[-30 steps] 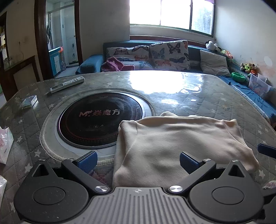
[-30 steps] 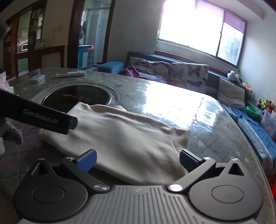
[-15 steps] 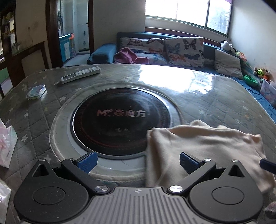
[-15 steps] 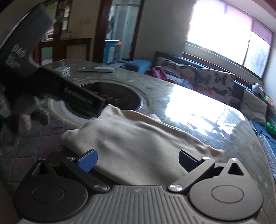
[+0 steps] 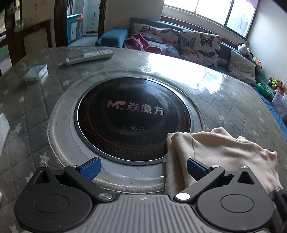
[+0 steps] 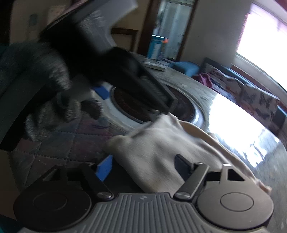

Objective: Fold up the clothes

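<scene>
On one quilted table (image 5: 224,100), one cream garment (image 5: 224,152), left tongs (image 5: 143,167) spread, right tongs (image 6: 143,165) closing around its edge.

We're seeing a round table (image 5: 233,100) under a quilted grey star-print cover, with a black cooktop (image 5: 132,116) sitting in its centre, white lettering showing on the glass. A remote control (image 5: 88,56) is lying near the far edge, a small box (image 5: 35,71) sitting just left of it. Behind the table a blue sofa (image 5: 111,35) is carrying butterfly cushions (image 5: 199,44), a pink garment (image 5: 141,44) and a grey pillow (image 5: 242,67). Window (image 5: 211,10) light is glaring off the tabletop.
</scene>
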`<state>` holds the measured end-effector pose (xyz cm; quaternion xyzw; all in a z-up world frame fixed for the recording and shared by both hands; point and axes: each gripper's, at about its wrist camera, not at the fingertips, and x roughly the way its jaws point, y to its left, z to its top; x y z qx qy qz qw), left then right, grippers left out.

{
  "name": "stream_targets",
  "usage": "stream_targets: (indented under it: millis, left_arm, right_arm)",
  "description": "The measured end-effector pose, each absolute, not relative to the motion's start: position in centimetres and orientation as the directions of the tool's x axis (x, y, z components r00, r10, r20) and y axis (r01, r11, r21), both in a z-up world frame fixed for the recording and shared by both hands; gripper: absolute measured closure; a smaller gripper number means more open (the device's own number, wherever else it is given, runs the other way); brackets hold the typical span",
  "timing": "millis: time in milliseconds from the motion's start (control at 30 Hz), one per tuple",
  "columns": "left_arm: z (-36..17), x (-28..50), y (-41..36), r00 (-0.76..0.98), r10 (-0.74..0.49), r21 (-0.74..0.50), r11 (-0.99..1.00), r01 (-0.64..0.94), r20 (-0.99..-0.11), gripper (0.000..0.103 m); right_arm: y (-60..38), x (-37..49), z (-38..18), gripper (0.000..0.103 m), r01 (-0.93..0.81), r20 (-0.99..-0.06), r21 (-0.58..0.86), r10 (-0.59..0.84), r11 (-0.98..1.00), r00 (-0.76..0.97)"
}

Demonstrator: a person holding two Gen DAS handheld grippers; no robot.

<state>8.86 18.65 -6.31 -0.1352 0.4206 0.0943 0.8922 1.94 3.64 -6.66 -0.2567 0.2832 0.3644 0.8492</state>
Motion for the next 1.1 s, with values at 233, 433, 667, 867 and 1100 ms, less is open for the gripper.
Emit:
stream_targets:
  millis: [233,433,667,867,1100]
  left_arm:
    - [-6.6,9.2,19.3,0.612,-0.018,-0.245,0.925,-0.290,-0.791,0.000]
    - [-6.9,9.2,20.1,0.597,-0.089,-0.353,0.871,-0.341,-0.797,0.000]
    - [-7.1,9.5,20.3,0.588,-0.192,-0.485,0.781,-0.393,-0.786,0.000]
    - [-7.3,9.6,20.2,0.601,-0.283,-0.589,0.700,-0.404,-0.748,0.000]
    - [-7.6,10.0,19.6,0.591,-0.333,-0.617,0.689,-0.380,-0.735,0.021]
  right_arm:
    - [5.2,1.4,-7.5,0.068,-0.800,-0.675,-0.294,0.479,0.523,0.561]
    - [3.8,2.7,-6.2,0.094,-0.799,-0.662,-0.170,0.534,0.576,0.526]
    - [0.3,4.6,-3.4,0.096,-0.775,-0.615,0.068,0.638,0.629,0.464]
    - [-0.9,5.3,-2.7,0.096,-0.772,-0.600,0.130,0.670,0.622,0.438]
    - [-2.2,4.6,-1.9,0.097,-0.789,-0.568,0.173,0.714,0.589,0.408]
